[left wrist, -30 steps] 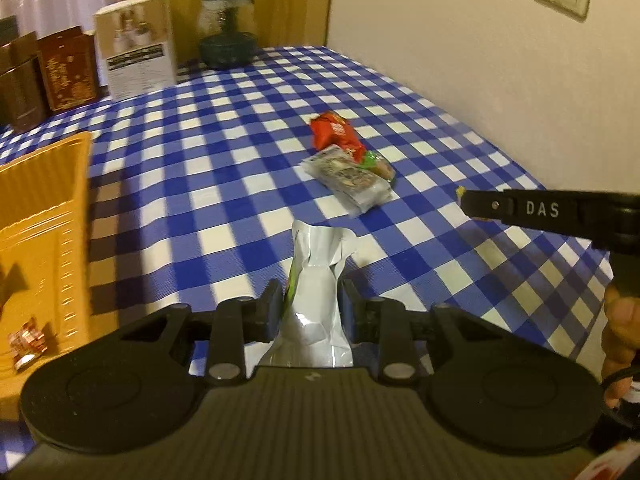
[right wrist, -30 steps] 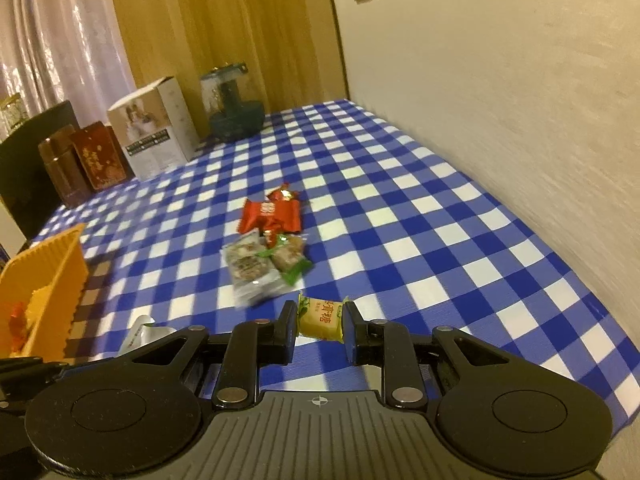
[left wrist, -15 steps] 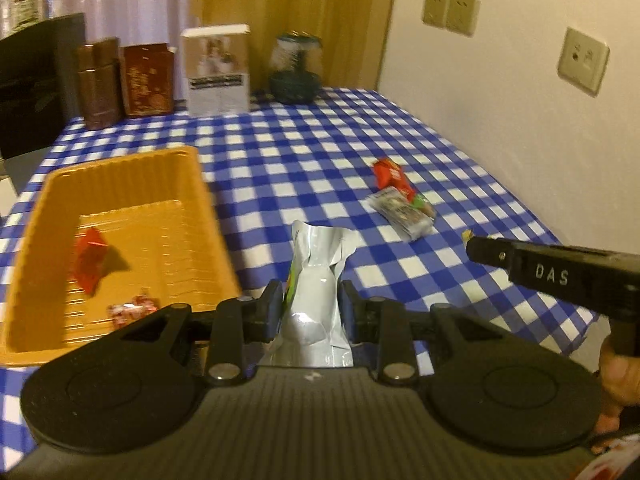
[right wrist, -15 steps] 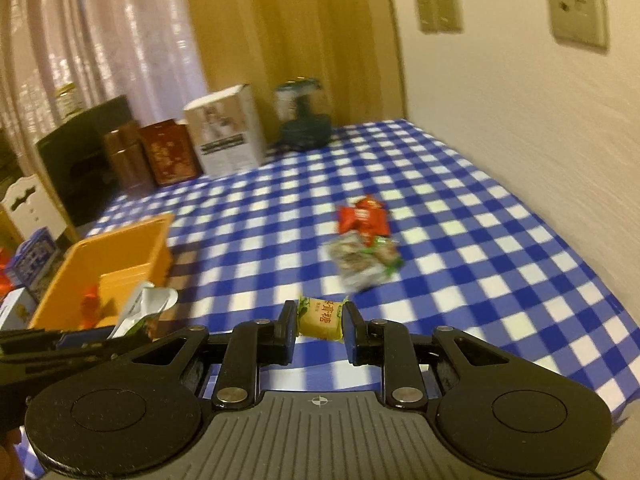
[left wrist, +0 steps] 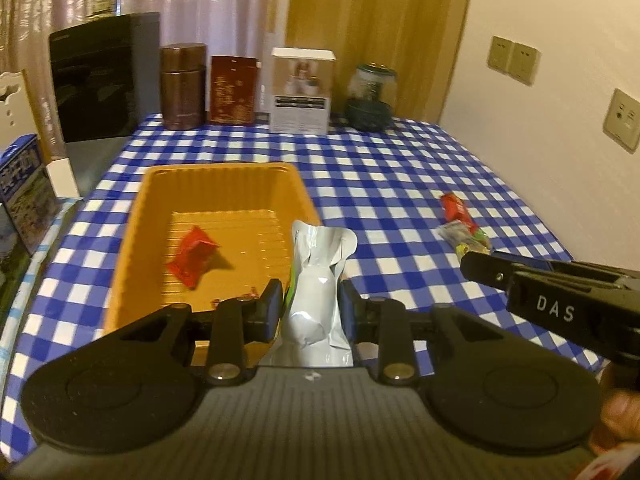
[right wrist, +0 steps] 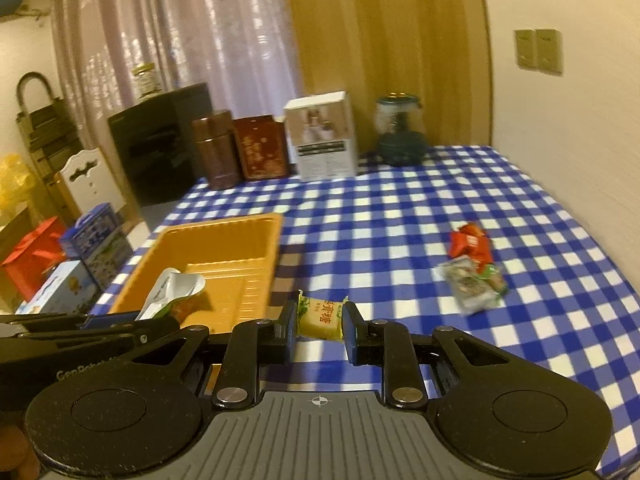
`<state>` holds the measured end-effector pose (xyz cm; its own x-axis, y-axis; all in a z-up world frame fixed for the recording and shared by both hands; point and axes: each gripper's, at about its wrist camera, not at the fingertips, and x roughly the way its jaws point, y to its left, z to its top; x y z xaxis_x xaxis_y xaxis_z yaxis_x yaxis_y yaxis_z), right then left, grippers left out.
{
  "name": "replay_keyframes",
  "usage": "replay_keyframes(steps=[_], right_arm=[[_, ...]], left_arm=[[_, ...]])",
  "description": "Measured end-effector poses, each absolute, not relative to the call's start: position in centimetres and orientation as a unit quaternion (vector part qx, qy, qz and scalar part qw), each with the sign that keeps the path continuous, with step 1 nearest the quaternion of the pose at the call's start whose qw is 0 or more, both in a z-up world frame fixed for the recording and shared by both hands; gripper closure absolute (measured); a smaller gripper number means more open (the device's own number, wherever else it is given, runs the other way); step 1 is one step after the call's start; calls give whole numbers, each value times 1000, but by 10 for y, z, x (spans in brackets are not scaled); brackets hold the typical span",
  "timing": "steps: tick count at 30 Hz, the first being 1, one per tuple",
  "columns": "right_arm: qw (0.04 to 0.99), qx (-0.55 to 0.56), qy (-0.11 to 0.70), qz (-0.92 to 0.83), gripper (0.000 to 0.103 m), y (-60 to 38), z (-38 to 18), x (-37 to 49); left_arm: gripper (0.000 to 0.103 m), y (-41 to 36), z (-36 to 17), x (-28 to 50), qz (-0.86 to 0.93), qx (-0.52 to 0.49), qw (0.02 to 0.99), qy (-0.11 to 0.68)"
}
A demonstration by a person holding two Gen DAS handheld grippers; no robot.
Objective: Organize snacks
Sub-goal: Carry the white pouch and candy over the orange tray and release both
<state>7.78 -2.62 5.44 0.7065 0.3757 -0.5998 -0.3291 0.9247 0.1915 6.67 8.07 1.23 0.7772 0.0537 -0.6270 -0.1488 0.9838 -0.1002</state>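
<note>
left gripper (left wrist: 310, 304) jaws clamped on silver pouch (left wrist: 316, 280), held above near edge of orange tray (left wrist: 132, 240). right gripper (right wrist: 320, 330) jaws clamped on yellow candy (right wrist: 320, 318), over checked bench (right wrist: 400, 216) beside tray. red packet (left wrist: 192, 256) inside tray. three snacks (right wrist: 472, 268) loose on bench, well right.

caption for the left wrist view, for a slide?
Left gripper shut on a silver pouch, near the orange tray holding a red snack.

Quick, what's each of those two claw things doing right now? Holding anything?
Left gripper: shut on a silver snack pouch.
Right gripper: shut on a small yellow wrapped candy.
</note>
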Motion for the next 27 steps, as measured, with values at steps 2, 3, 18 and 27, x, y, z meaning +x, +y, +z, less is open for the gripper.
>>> replay_keyframes(steps=[2,3,18,27], right_arm=[[922,31,332,198,79,-18,56,76],[921,30,332,202,79,-14,56,76],[908,10,335,251,79,28,47,87],[893,6,352,281,79,57,18,121]], left_arm=[[75,87,14,64,61,-76,940,328],[75,90,15,63,64,-77,940,327],[75,127,11,59,97,-95,934,332],[75,150,3,78,113,-99,930,335]])
